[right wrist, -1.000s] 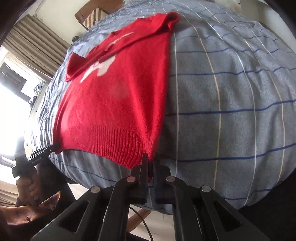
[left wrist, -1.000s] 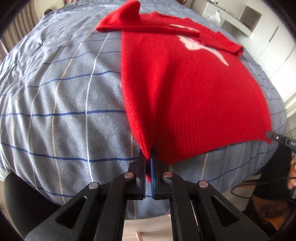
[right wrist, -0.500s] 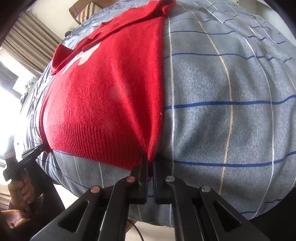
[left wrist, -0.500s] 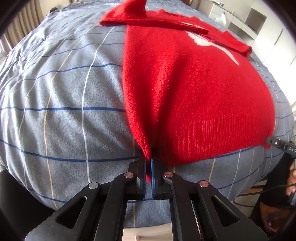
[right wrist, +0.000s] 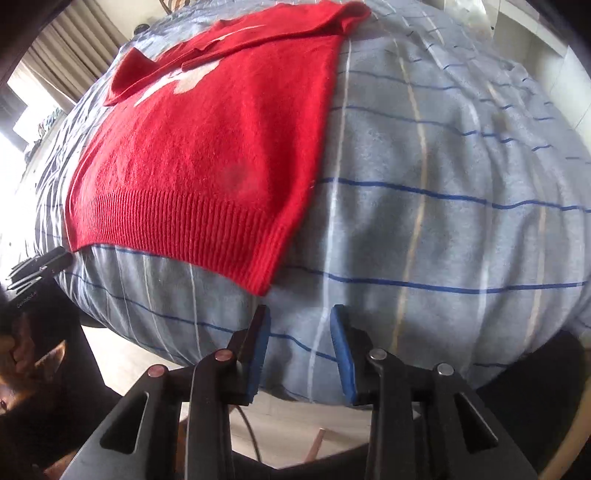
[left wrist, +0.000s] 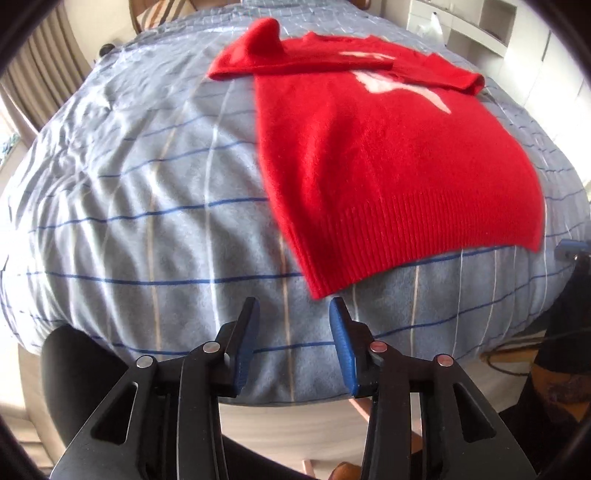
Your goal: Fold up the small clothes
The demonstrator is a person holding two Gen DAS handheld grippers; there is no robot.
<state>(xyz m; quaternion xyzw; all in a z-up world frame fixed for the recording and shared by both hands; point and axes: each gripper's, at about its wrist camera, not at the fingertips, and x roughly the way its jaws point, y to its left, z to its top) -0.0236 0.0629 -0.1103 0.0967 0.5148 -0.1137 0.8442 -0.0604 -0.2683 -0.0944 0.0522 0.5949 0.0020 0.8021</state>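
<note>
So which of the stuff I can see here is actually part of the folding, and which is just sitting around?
Part of the job:
- red sweater, lying flat with its sleeves folded across
- left gripper, open
- right gripper, open
- striped blue bedcover it lies on

Just there:
- white shelving
- curtains
- wooden chair

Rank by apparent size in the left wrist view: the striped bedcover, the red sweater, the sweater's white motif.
1. Striped bedcover, fills most of the frame.
2. Red sweater, lying flat on it.
3. White motif, a small patch near the sweater's far end, shrunk further by distance.
</note>
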